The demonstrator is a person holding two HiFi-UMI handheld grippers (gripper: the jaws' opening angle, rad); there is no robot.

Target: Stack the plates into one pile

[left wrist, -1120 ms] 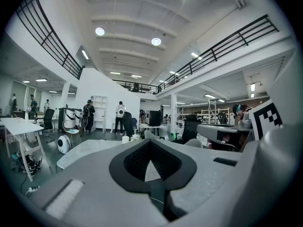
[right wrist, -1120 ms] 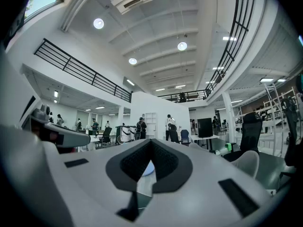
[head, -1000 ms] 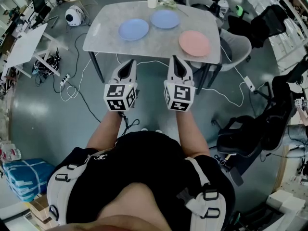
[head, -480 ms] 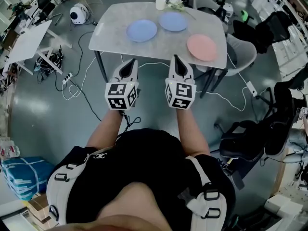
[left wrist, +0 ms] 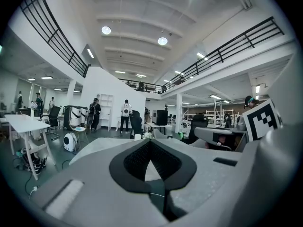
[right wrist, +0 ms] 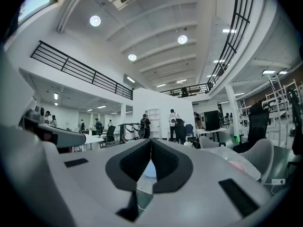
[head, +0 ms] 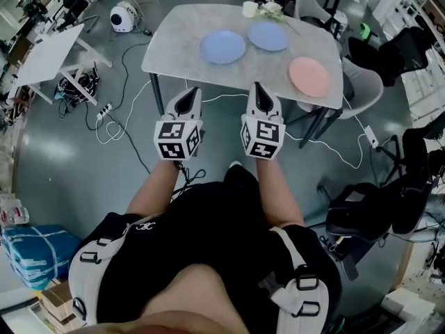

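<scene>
Person stands on the grey floor [head: 83, 158], back from the desk [head: 177, 58], a gripper in each hand, both held out roughly level toward it. On the left gripper [head: 188, 93] the fingers [left wrist: 135, 163] are together, tips meeting, nothing between them. On the right gripper [head: 257, 89] the fingers [right wrist: 166, 163] are likewise closed on nothing. The two sit side by side, apart from each other, short of the desk's near edge.

Three plates lie flat on the desk, all separate, none stacked yet. The blue plate [head: 223, 47] sits near the middle of the top. The second blue plate [head: 268, 36] is just beyond it to the right, close but not touching. The pink plate [head: 309, 76] is at the right end, well apart from the blue pair, close to the near edge. A white cup [head: 249, 9] stands at the far edge with some greenery [head: 272, 10] beside it.

A grey chair [head: 363, 83] stands at the desk's right end. A round white device [head: 124, 16] sits on the floor at far left; cables [head: 115, 117] trail left of the desk. Both gripper views show people standing far off across the hall
</scene>
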